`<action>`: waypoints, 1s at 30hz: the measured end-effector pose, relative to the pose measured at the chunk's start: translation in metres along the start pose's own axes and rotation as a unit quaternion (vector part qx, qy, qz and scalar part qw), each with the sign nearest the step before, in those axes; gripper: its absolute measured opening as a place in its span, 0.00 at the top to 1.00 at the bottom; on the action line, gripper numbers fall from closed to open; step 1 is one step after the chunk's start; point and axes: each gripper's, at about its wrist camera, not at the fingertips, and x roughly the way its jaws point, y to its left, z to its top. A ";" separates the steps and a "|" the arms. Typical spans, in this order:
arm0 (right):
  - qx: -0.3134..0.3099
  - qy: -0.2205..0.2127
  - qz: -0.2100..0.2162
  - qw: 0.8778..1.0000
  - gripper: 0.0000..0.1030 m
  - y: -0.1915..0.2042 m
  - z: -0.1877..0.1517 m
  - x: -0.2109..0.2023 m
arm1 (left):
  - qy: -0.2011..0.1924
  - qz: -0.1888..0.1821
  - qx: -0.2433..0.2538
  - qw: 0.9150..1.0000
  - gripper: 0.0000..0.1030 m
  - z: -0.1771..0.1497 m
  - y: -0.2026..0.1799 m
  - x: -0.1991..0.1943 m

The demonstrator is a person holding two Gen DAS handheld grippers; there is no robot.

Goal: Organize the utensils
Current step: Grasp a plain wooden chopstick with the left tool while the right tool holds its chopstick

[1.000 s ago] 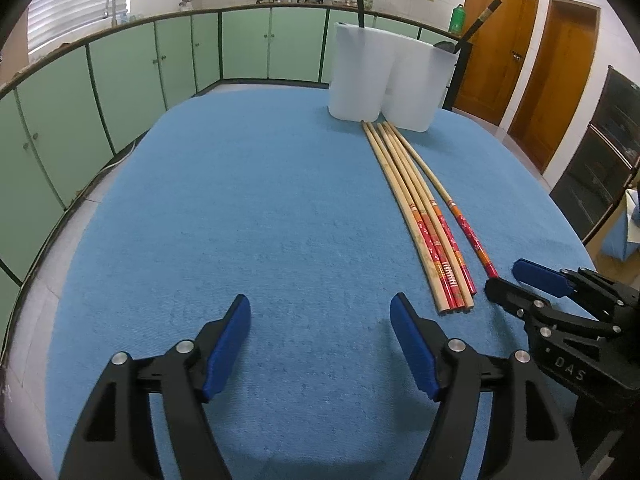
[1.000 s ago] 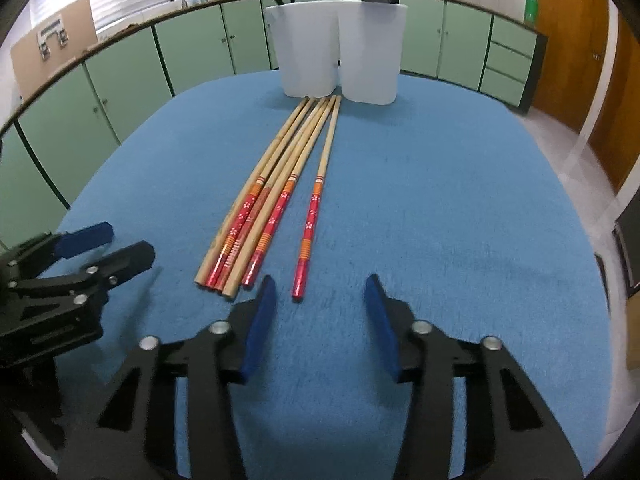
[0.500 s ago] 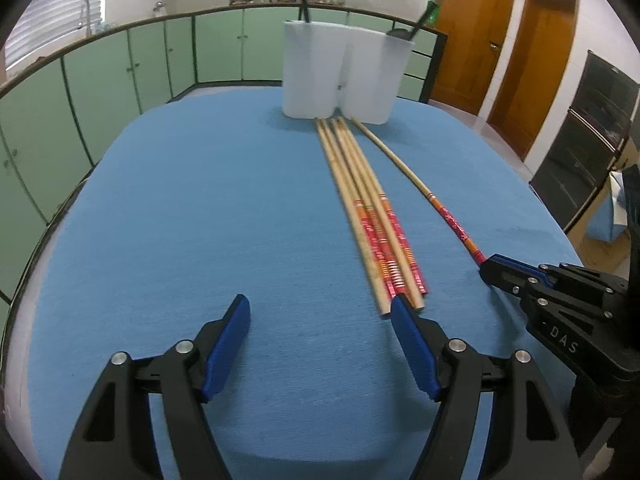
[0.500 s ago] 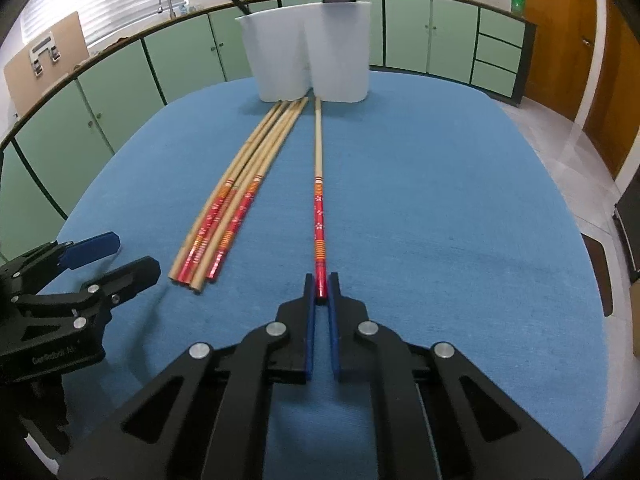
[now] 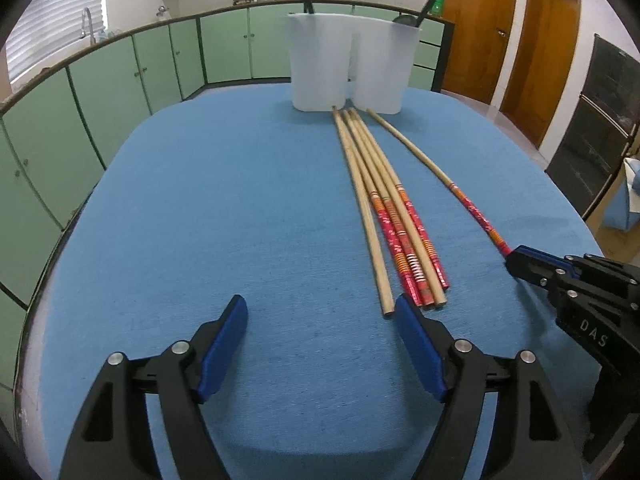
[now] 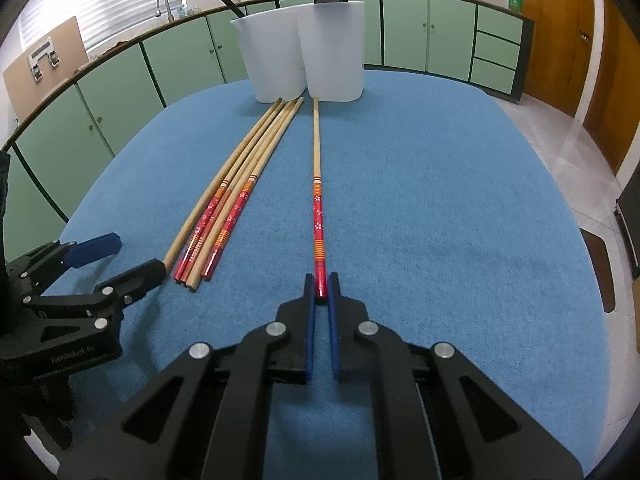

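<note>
Several long bamboo chopsticks with red patterned ends lie bundled on the blue table cloth, also in the right wrist view. One single chopstick lies apart to their right. My right gripper is shut on its red end; it shows in the left wrist view. My left gripper is open and empty, its right finger touching the bundle's near ends. A white two-part utensil holder stands at the chopsticks' far ends.
The holder has dark utensil handles sticking out. Green cabinets and a counter with pots ring the room. Wooden doors stand at the right. The table's edges curve close on both sides.
My right gripper closed on the red end of one chopstick and drew it right, away from the bundle. My left gripper moved right toward the bundle's near ends, still open.
</note>
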 end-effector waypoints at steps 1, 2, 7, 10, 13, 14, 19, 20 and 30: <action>0.000 0.000 0.000 1.000 0.95 0.000 0.000 0.000 | 0.001 0.005 -0.001 1.000 0.27 -0.001 0.001 0.000; 0.000 0.000 0.001 1.000 0.94 0.000 0.000 0.000 | 0.001 0.008 -0.001 1.000 0.27 -0.001 0.002 0.000; -0.003 0.000 0.002 1.000 0.94 0.000 -0.001 0.000 | -0.001 0.003 -0.006 1.000 0.27 -0.001 0.004 0.000; -0.003 0.000 0.005 1.000 0.93 -0.001 -0.001 0.000 | -0.002 -0.002 -0.006 1.000 0.28 0.001 0.001 0.001; -0.007 0.000 0.005 1.000 0.91 0.000 -0.001 0.000 | -0.001 -0.002 -0.002 1.000 0.31 0.001 -0.002 0.002; -0.008 0.000 0.005 1.000 0.91 0.001 -0.002 0.000 | -0.001 -0.001 -0.001 1.000 0.33 0.001 -0.002 0.002; -0.006 0.000 0.008 1.000 0.91 0.000 -0.002 0.000 | -0.003 -0.009 0.000 1.000 0.50 0.002 -0.004 0.002; -0.005 0.000 0.009 1.000 0.91 0.001 -0.003 0.000 | -0.003 -0.010 0.001 1.000 0.57 0.002 -0.005 0.003; -0.006 0.000 0.010 1.000 0.95 0.001 -0.003 0.000 | -0.003 -0.018 0.019 1.000 0.93 0.004 -0.024 0.005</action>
